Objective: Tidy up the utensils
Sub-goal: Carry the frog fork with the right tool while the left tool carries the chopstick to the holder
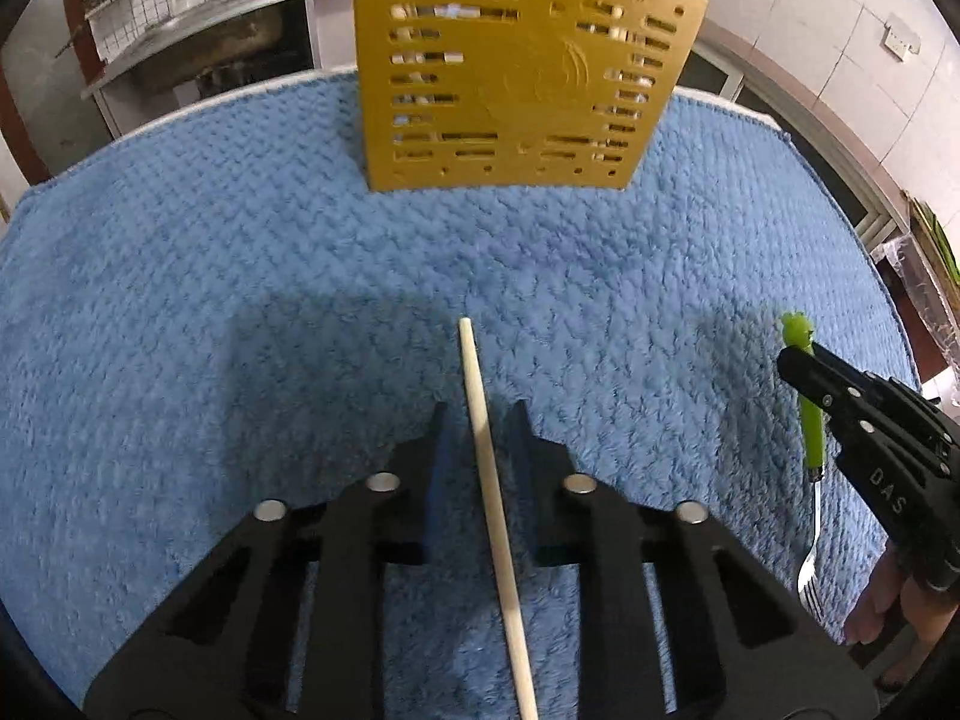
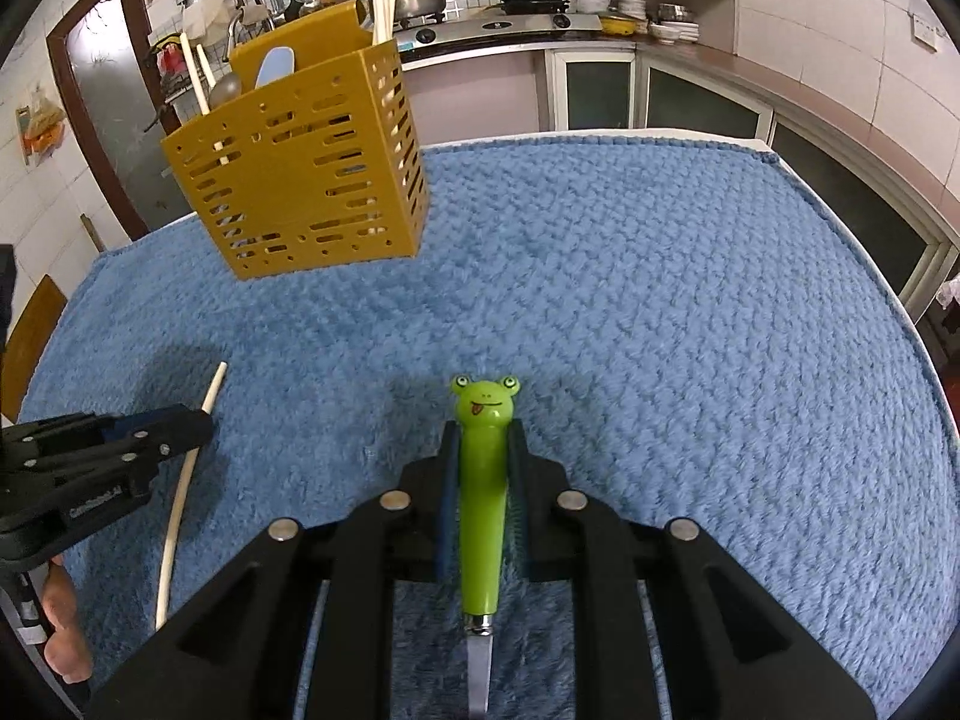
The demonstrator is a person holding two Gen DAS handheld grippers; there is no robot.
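A pale wooden chopstick (image 1: pixel 474 372) lies on the blue towel (image 1: pixel 240 300) between the fingers of my left gripper (image 1: pixel 480 405). The jaws stand narrow, with a slim gap on each side of the stick. In the right wrist view that left gripper (image 2: pixel 201 426) straddles the same chopstick (image 2: pixel 180 498) at the left. My right gripper (image 2: pixel 483 426) is shut on the green frog-headed handle of a fork (image 2: pixel 480 510), tines pointing back toward me. The left wrist view shows this fork (image 1: pixel 813 420) in the right gripper (image 1: pixel 792 360) at the far right.
A yellow slotted utensil holder (image 2: pixel 300 180) stands at the towel's far side, with chopsticks and spoons inside; it fills the top of the left wrist view (image 1: pixel 516 78). Kitchen counters, a stove and a sink lie beyond the table. A hand (image 2: pixel 60 630) grips the left tool.
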